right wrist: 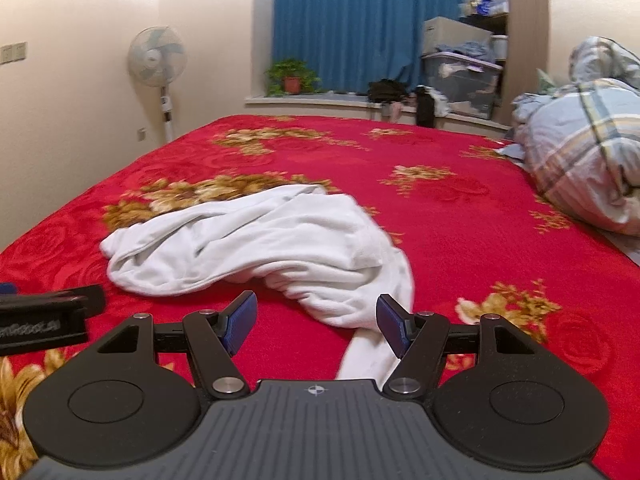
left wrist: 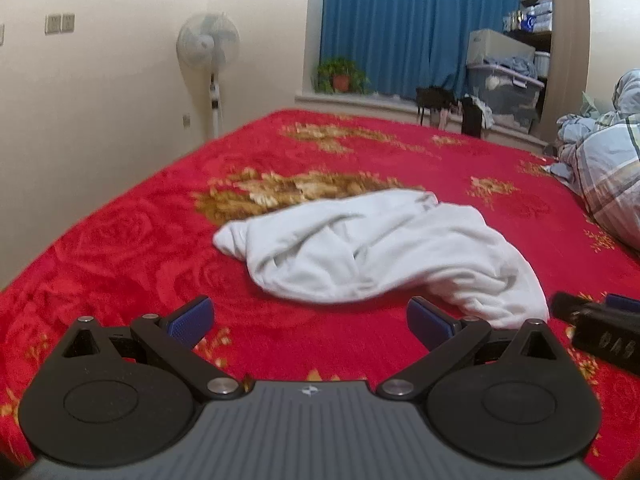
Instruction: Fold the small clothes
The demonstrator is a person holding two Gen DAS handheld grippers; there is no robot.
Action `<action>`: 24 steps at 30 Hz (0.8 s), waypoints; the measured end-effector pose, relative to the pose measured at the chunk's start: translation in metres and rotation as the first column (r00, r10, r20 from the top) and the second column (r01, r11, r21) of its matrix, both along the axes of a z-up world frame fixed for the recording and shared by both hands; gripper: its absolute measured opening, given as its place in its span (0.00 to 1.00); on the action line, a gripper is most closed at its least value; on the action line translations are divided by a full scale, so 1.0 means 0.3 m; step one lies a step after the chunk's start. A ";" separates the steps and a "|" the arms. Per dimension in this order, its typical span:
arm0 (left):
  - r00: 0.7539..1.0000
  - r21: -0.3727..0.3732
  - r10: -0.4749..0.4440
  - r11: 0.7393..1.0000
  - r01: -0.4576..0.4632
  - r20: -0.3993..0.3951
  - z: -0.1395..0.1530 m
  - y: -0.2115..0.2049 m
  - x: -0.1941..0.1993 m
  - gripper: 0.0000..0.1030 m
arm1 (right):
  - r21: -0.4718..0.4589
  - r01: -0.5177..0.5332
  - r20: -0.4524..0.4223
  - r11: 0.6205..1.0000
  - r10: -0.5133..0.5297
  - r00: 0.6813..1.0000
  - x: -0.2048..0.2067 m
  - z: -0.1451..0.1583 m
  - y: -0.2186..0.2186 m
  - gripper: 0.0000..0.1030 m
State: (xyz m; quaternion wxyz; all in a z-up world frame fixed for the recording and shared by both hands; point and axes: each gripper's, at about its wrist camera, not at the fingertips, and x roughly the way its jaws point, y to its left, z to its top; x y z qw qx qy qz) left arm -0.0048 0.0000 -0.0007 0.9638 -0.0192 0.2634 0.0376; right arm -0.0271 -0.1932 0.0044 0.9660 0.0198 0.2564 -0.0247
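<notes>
Left tongs (left wrist: 308, 320) hanging released, empty, near the left edge of the crumpled white cotton garment (left wrist: 372, 252) lying on the red floral bed blanket (left wrist: 120, 248). Right tongs (right wrist: 316, 322) gaping too, straddling the trailing end. I'm aiming for seams and pinching single layers, spreading flat before folding.

no lettering anywhere is sharp enough to read.

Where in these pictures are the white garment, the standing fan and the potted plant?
white garment (left wrist: 360, 256), left wrist view, on its crumpled middle.
standing fan (right wrist: 157, 56), right wrist view, on its round head.
potted plant (right wrist: 291, 76), right wrist view, on its leaves above the pot.
</notes>
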 end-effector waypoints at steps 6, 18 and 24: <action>0.998 -0.022 -0.046 0.999 0.045 -0.033 -0.014 0.004 0.078 0.93 | 0.069 0.060 -0.041 0.996 -0.057 0.998 0.026 0.017 -0.092 0.65; 0.984 -0.201 -0.004 0.979 -0.032 -0.178 -0.167 -0.111 0.484 0.90 | 0.136 0.117 -0.065 0.984 -0.108 0.992 0.061 0.034 -0.242 0.65; 0.971 -0.305 0.019 0.948 -0.094 -0.240 -0.241 -0.162 0.672 0.86 | 0.146 0.142 -0.072 0.979 -0.133 0.989 0.067 0.028 -0.309 0.65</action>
